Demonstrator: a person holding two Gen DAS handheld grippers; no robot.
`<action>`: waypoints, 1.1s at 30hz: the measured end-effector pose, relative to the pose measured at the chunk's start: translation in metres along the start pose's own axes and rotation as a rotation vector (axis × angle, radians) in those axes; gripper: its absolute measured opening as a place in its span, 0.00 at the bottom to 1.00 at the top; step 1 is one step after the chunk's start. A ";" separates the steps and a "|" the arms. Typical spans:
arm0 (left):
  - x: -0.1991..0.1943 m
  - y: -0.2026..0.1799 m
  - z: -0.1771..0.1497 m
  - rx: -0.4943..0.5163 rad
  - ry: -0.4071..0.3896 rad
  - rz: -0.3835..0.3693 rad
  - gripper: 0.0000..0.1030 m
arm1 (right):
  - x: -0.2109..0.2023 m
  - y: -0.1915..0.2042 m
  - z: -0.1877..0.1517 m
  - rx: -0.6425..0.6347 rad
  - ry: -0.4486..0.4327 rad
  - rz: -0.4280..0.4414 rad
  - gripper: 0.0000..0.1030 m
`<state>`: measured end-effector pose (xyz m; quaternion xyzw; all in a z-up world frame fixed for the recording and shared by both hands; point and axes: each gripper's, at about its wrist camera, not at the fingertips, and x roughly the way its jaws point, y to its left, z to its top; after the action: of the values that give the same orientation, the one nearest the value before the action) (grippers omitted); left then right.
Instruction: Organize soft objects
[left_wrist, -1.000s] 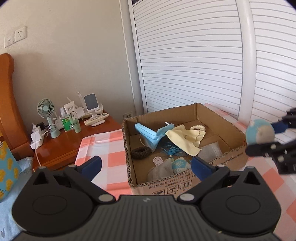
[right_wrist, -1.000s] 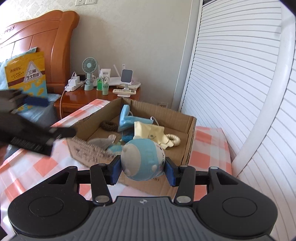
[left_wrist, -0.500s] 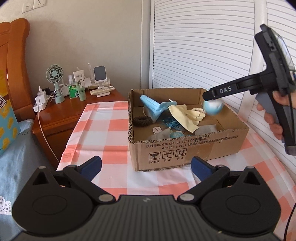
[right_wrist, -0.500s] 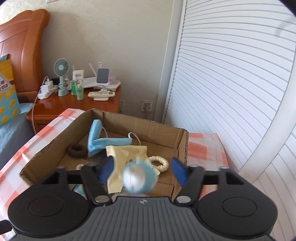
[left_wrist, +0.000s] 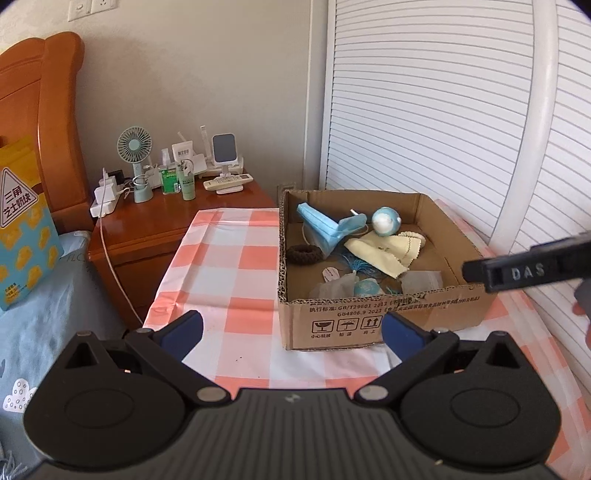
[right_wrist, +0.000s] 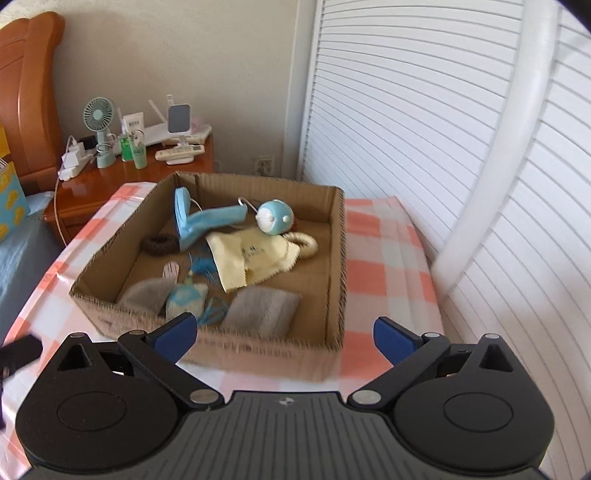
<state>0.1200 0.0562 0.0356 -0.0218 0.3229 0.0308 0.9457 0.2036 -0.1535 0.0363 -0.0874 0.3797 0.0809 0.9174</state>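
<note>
Resting in the far part of the cardboard box (right_wrist: 334, 266), the round blue-and-white plush ball (right_wrist: 275, 216) lies just beside the pale blue face mask (right_wrist: 207, 221) and touches the cream scrunchie (right_wrist: 304, 245). A yellow cloth (right_wrist: 251, 258), dark scrunchie (right_wrist: 159, 244), blue feather toy (right_wrist: 201, 267), grey pouches (right_wrist: 264, 308) and a small patterned sachet (right_wrist: 184, 297) fill the rest. The box front reads "GB/T29601 2013" and "GB4806.9 2023" above three handling symbols.

Both tools hold nothing: the left hand-held gripper (left_wrist: 291, 332) and the right hand-held gripper (right_wrist: 284, 334) each have their blue pads spread wide. In the left view the right one's black finger shows "DAS".

The box sits on a checked counter (left_wrist: 229, 266). A nightstand (left_wrist: 155, 221) carries a mint desk fan (left_wrist: 135, 147).
</note>
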 end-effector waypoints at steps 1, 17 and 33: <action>-0.002 -0.001 0.002 -0.003 0.004 0.009 0.99 | -0.007 0.001 -0.005 0.006 0.002 -0.012 1.00; -0.029 -0.030 -0.009 0.057 0.035 0.006 0.99 | -0.070 0.004 -0.063 0.130 -0.025 -0.065 1.00; -0.038 -0.035 -0.010 0.067 0.035 0.017 0.99 | -0.079 -0.003 -0.066 0.152 -0.045 -0.059 1.00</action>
<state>0.0866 0.0193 0.0521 0.0120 0.3402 0.0276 0.9399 0.1038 -0.1775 0.0467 -0.0266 0.3615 0.0268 0.9316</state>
